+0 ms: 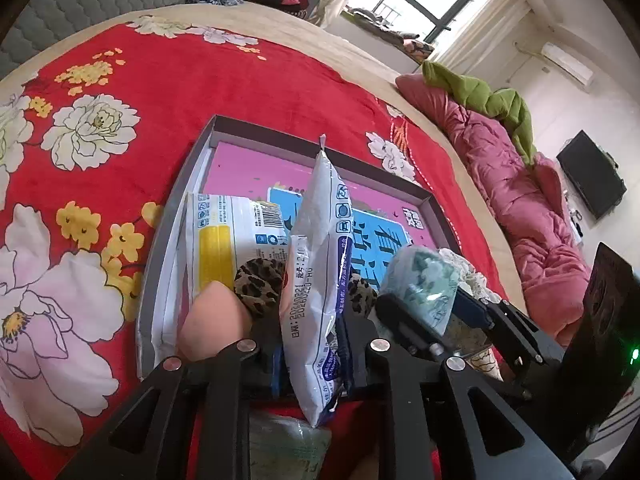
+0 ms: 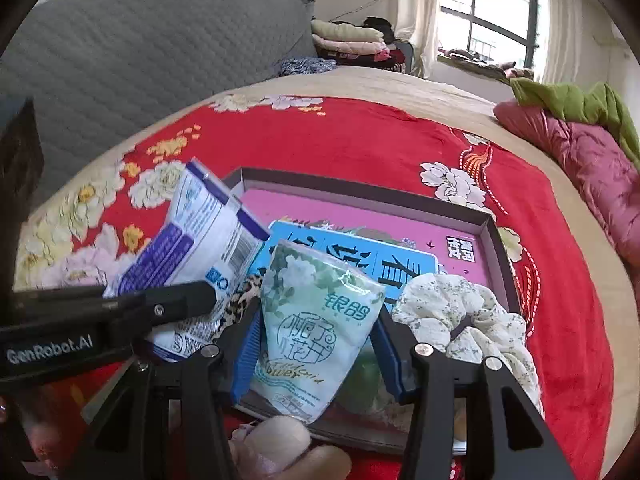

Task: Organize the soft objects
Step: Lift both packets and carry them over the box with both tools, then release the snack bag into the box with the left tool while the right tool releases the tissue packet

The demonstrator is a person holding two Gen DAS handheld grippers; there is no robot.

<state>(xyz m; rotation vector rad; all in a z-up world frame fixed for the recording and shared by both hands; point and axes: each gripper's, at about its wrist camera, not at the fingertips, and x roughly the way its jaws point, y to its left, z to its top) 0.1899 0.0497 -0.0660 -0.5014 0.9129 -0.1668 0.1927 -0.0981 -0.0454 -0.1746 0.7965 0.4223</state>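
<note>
A shallow grey box (image 1: pixel 172 208) lies on the bed with a pink and blue book (image 1: pixel 248 168) in its bottom. My left gripper (image 1: pixel 312 360) is shut on a white and blue packet (image 1: pixel 320 240), which stands edge-on over the box's near end. My right gripper (image 2: pixel 318 356) is shut on a pale green tissue pack (image 2: pixel 316 320), held over the near right part of the box (image 2: pixel 492 236). Inside the box are a second white packet (image 1: pixel 228 236) with a yellow stripe, a leopard scrunchie (image 1: pixel 260 284), a pink sponge (image 1: pixel 216 320) and a floral white scrunchie (image 2: pixel 460 312).
The box rests on a red floral blanket (image 1: pixel 200 80). A pink quilt (image 1: pixel 520 200) under a green cloth (image 1: pixel 492 100) runs along the bed's right side. Folded clothes (image 2: pixel 348 40) sit by the grey headboard (image 2: pixel 140 60). Another greenish pack (image 1: pixel 288 444) lies below my left gripper.
</note>
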